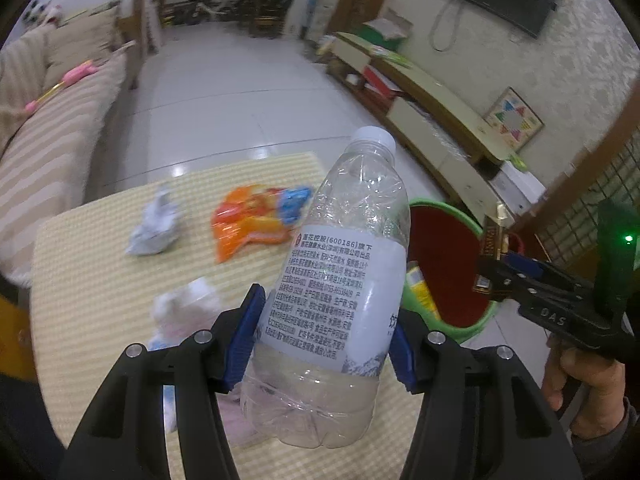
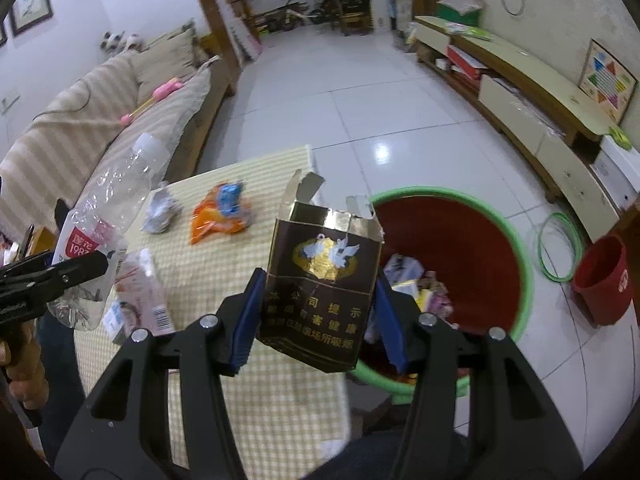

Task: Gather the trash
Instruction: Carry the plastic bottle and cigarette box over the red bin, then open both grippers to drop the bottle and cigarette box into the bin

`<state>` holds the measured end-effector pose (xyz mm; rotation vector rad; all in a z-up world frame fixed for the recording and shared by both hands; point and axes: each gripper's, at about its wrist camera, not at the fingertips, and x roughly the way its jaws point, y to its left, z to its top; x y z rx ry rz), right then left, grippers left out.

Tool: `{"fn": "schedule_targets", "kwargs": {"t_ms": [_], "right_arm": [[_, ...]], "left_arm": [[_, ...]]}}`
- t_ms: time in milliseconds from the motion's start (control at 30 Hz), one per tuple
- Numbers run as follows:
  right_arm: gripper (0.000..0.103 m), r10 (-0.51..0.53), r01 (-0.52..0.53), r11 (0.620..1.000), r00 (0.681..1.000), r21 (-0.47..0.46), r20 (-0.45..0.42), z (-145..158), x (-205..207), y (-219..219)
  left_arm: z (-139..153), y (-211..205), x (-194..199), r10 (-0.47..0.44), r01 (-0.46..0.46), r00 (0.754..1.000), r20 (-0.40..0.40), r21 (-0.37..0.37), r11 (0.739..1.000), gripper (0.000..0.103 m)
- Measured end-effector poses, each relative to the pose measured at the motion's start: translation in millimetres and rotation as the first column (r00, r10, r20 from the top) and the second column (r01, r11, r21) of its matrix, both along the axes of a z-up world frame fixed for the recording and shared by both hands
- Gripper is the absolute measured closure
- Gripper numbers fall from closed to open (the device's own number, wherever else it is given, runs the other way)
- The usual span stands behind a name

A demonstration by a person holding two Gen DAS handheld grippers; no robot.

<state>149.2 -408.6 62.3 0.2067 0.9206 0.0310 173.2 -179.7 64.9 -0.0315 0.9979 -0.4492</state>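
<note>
My left gripper (image 1: pixel 324 336) is shut on a clear plastic bottle (image 1: pixel 340 280) with a white label, held above the table's right part; the bottle also shows in the right wrist view (image 2: pixel 104 216). My right gripper (image 2: pixel 316 320) is shut on a torn dark cigarette pack (image 2: pixel 320 288), held over the table edge beside the bin; it shows in the left wrist view (image 1: pixel 490 248). The red bin with a green rim (image 2: pixel 460 248) stands on the floor right of the table and holds several pieces of trash. An orange wrapper (image 2: pixel 220 216), a crumpled paper (image 2: pixel 160 210) and a pink carton (image 2: pixel 142 292) lie on the table.
The checked yellow tablecloth (image 2: pixel 260 400) covers a low table. A striped sofa (image 2: pixel 100 120) is on the left. A TV cabinet (image 2: pixel 540 92) runs along the right wall. A small red bucket (image 2: pixel 604 280) and a green hoop (image 2: pixel 560 248) are on the tiled floor.
</note>
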Motion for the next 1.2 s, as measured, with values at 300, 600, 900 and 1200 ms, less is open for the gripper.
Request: {"fn": "schedule_targets", "kwargs": {"t_ms": [300,600,900,1200], "right_arm": [[0.052,-0.088,0.088,0.996,0.996,0.021,-0.004,-11,1,-56],[0.052,-0.137,0.138,0.99,0.99,0.041,-0.029,-29,-2,-92],[0.052,-0.148,0.15,0.987,0.988,0.06,-0.044,-41,1,-111],[0.052,-0.158,0.16,0.986,0.987,0.055,-0.044,-42,4,-114]], "left_arm": [[0,-80,11,-0.116,0.116,0.993,-0.006,-0.015,0.993,0.049],[-18,-134,18,-0.19,0.19,0.98,-0.054,-0.018,0.982,0.049],[-33,-160,25,-0.21,0.21,0.974,-0.089,-0.011,0.978,0.049],[-33,-180,29,-0.225,0.225,0.971,-0.075,-0.007,0.974,0.053]]}}
